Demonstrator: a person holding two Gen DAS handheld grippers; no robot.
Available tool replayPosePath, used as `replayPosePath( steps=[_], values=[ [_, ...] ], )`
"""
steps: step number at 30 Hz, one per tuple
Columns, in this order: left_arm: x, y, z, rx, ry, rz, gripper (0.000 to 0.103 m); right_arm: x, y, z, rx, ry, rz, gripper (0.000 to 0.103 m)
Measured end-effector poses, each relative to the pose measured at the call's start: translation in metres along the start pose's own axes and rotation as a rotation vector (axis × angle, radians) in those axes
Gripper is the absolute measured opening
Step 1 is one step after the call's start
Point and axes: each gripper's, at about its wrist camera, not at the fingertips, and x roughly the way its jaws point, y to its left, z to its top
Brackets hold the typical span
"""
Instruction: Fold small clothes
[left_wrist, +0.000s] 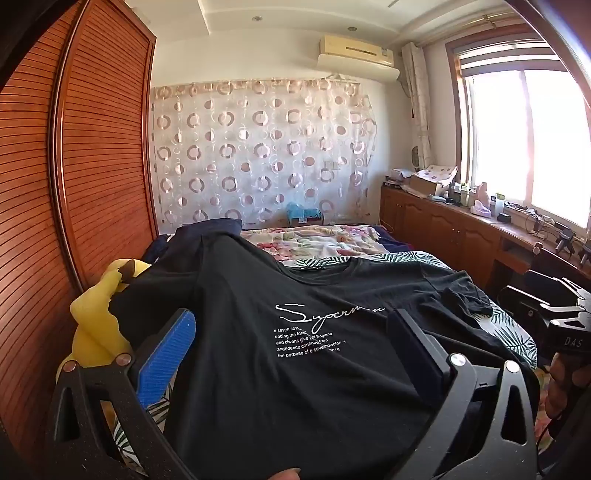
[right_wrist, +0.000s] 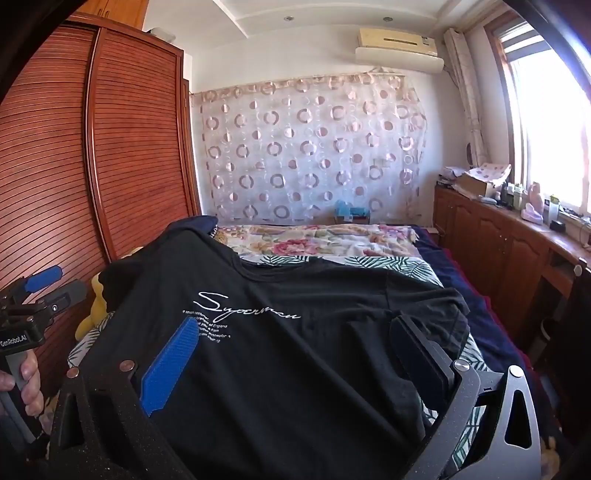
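**Black T-shirt spread on the bed, both hand-held grippers wide apart**

A black T-shirt (left_wrist: 295, 350) with white script lettering across the chest lies spread front-up on the bed (left_wrist: 513, 332), its neck towards the far wall and its hem towards the cameras. One short sleeve (left_wrist: 467, 299) lies rumpled on the window side. The shirt covers most of a leaf-print sheet (right_wrist: 373, 264); beyond it sits a floral quilt (right_wrist: 314, 238), and a dark navy garment (left_wrist: 210, 227) is bunched at the far corner by the wardrobe (left_wrist: 99, 166).

The left hand-held gripper (left_wrist: 291, 339) hovers low over the hem with its jaws fully apart — the blue pad (left_wrist: 168, 358) on one side, the black finger (left_wrist: 413, 339) on the other, nothing clamped between them. The right hand-held gripper (right_wrist: 291, 354) stands the same way over the shirt's middle, its fingers spread wide and holding nothing. Whether either finger brushes the cloth cannot be told.

In the right wrist view, a hand (right_wrist: 26, 384) grips the handle of the left tool at the edge of the frame. A yellow plush toy (left_wrist: 96, 325) lies between the shirt and the wardrobe — partly under the shirt's edge. A wooden cabinet (right_wrist: 517, 236) under the window carries small clutter.
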Motion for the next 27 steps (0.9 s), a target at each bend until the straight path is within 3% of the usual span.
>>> replayPosePath(
  steps=[27],
  values=[
    [-0.0002, 0.0, 0.0001, -0.011, 0.002, -0.003, 0.103, -0.0023, 0.0007, -0.0019, 0.0, -0.015, -0.004, 0.103]
  ],
)
